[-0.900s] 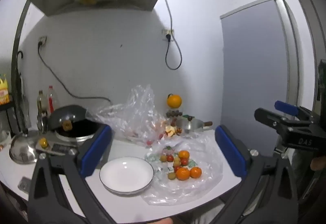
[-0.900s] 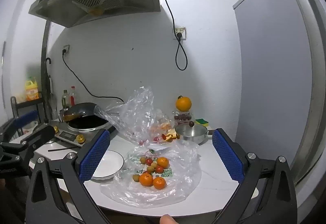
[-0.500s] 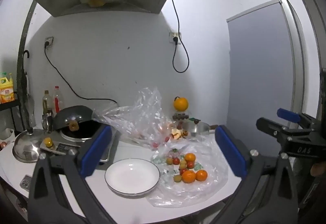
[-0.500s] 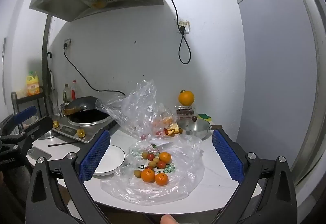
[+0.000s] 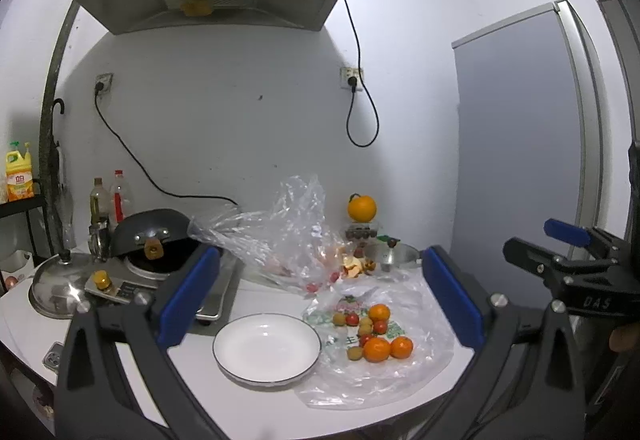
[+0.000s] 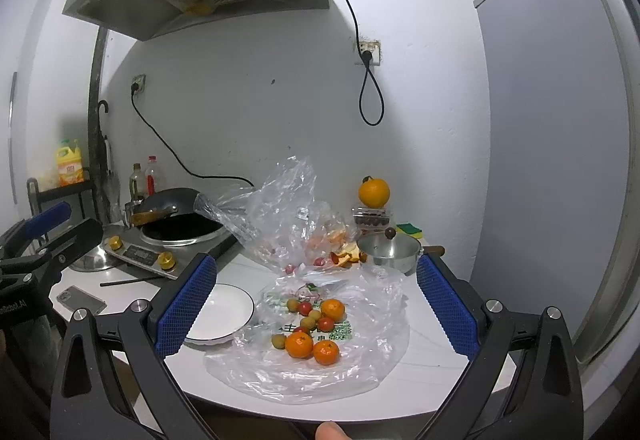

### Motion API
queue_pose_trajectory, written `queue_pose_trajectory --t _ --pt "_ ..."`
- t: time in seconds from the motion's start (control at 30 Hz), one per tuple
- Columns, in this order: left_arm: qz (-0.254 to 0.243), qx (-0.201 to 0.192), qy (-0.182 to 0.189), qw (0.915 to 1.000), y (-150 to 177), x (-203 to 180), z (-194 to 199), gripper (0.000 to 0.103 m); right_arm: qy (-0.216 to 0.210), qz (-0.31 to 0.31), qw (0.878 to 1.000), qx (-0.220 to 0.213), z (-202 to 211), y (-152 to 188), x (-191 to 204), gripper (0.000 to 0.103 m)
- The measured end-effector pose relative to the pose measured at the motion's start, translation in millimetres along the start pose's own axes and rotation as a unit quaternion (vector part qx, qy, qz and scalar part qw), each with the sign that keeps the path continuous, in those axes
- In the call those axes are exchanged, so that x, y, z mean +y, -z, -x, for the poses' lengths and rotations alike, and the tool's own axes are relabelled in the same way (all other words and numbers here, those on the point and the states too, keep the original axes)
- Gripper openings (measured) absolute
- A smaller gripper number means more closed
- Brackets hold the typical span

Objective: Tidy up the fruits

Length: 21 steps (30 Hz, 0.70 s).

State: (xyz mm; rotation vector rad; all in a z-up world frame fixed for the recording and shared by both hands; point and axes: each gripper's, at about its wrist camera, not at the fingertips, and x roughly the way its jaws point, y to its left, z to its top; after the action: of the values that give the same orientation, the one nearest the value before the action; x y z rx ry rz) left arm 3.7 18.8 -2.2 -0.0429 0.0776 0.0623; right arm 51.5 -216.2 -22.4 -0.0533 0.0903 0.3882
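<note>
A pile of small fruits (image 5: 370, 332) (image 6: 312, 328), oranges, red cherry tomatoes and yellow-green ones, lies on a flat clear plastic bag (image 5: 400, 372) (image 6: 360, 372) on the white counter. An empty white plate (image 5: 267, 349) (image 6: 216, 314) sits just left of the bag. My left gripper (image 5: 320, 296) is open and empty, held back from the counter's front edge. My right gripper (image 6: 316, 300) is open and empty, also short of the counter. Each gripper shows at the edge of the other's view.
A crumpled clear bag (image 5: 280, 240) with more fruit stands behind the pile. A steel pot (image 6: 390, 250) and a large orange (image 6: 374, 192) on a box are back right. An induction stove with a black wok (image 5: 152, 240), a steel lid (image 5: 56, 284), bottles and a phone (image 6: 80, 300) are left.
Both grippers have risen and tilted slightly, so the counter sits a little lower and nearer in view. Both stay open. No fruit has moved.
</note>
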Motion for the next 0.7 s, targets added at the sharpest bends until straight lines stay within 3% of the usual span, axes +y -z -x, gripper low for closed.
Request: queue_pose_trajectory --t 0.7 --pt "0.005 -0.006 -0.006 1.0000 -0.4 5.3 0.6 0.102 -0.003 0.008 1.000 -0.001 -4.6 6.0 3.8 0.102"
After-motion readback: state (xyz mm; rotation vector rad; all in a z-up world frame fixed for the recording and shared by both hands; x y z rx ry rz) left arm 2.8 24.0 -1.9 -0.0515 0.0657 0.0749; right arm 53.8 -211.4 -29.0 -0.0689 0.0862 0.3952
